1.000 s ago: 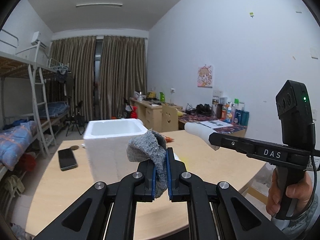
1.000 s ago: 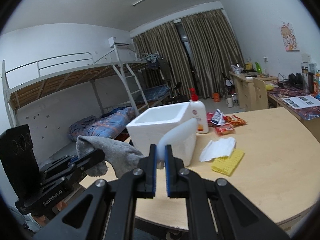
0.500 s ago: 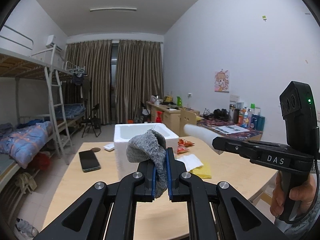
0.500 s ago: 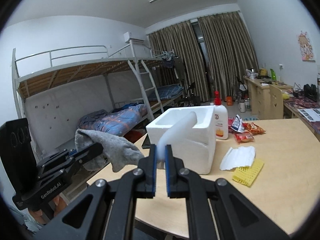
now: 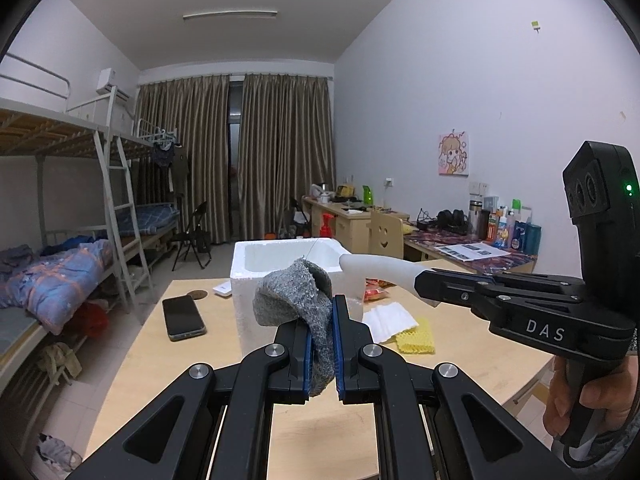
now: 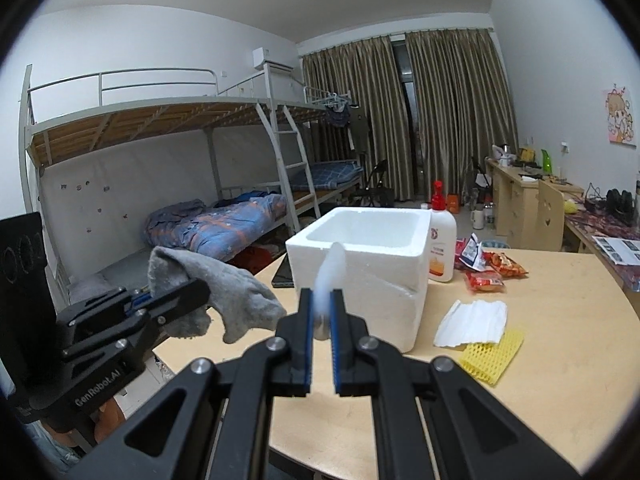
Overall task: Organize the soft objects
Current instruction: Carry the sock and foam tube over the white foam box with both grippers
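My left gripper is shut on a grey sock, held in the air in front of a white foam box on the wooden table. The sock also shows hanging from it in the right wrist view. My right gripper is shut on a white foam sheet, also seen in the left wrist view, near the box. A white foam wrap and a yellow foam net lie on the table right of the box.
A phone lies left of the box. A lotion bottle and snack packets stand behind it. A bunk bed is at the left, desks along the right wall.
Both grippers have drawn back and risen from the box, which now looks smaller and further off. Both keep hold of their items.
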The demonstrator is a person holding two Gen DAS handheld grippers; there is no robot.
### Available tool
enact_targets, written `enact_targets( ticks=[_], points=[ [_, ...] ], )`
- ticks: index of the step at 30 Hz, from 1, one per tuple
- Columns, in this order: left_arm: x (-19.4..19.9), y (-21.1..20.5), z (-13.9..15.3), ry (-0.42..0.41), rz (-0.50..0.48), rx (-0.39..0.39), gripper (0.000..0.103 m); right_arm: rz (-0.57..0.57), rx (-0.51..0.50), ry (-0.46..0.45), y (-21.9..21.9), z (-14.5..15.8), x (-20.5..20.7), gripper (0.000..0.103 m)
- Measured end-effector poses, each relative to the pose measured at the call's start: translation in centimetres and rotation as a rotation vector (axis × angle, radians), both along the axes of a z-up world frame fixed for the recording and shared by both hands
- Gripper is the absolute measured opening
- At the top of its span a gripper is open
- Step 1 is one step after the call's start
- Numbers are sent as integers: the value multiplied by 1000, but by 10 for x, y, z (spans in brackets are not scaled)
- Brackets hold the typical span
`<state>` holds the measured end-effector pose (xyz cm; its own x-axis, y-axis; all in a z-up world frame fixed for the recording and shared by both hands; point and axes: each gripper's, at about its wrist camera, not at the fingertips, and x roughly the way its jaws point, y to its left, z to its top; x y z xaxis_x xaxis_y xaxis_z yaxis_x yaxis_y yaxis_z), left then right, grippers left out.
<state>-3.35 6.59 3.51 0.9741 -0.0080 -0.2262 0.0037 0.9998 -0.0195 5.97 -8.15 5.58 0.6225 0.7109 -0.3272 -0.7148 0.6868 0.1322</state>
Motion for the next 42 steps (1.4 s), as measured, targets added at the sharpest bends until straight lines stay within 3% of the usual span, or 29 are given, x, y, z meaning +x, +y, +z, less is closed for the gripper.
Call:
enact_targets(
  ticks=[21, 42],
  points=[
    [34, 14, 31, -49, -1, 6, 9, 13, 6, 6, 12, 19, 34, 10],
    [97, 34, 47, -36, -24, -1, 9, 28, -2, 21, 36, 30, 78, 10]
  ],
)
